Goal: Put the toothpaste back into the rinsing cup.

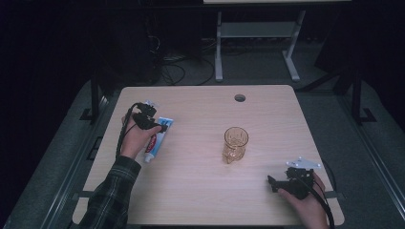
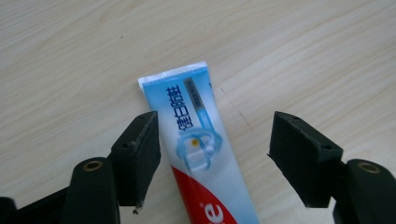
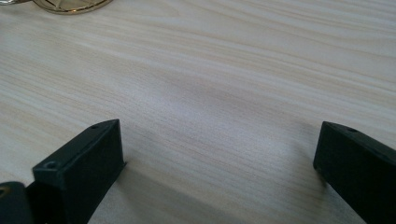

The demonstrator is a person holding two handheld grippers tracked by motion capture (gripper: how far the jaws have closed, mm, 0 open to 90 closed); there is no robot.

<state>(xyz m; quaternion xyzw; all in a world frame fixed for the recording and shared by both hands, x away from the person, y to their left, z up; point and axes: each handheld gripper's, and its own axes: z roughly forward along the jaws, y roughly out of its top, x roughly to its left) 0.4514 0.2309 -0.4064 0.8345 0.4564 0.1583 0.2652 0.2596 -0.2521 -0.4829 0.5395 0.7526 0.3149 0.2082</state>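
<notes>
Setting: pale wood tabletop [image 1: 200, 181] with a round cable hole at its 12 o'clock edge; dark room, a desk frame and cables on the floor beyond.
Left hand-held gripper [image 1: 165, 126]: at about 9 o'clock on the tabletop, held from below by a hand with a plaid sleeve. Jaws stand wide apart, clamped on nothing.
Toothpaste tube [image 2: 201, 140]: lies flat on the tabletop between the left jaws. In the left gripper view the crimped white end points to 11 o'clock; one jaw sits just beside the tube's edge, the other stands apart from it.
Right hand-held gripper [image 1: 272, 182]: at about 4 o'clock, near the tabletop's front edge. Jaws apart over bare wood.
Amber glass [image 1: 235, 144]: upright near the centre, between the two hand-held grippers, apart from both.
</notes>
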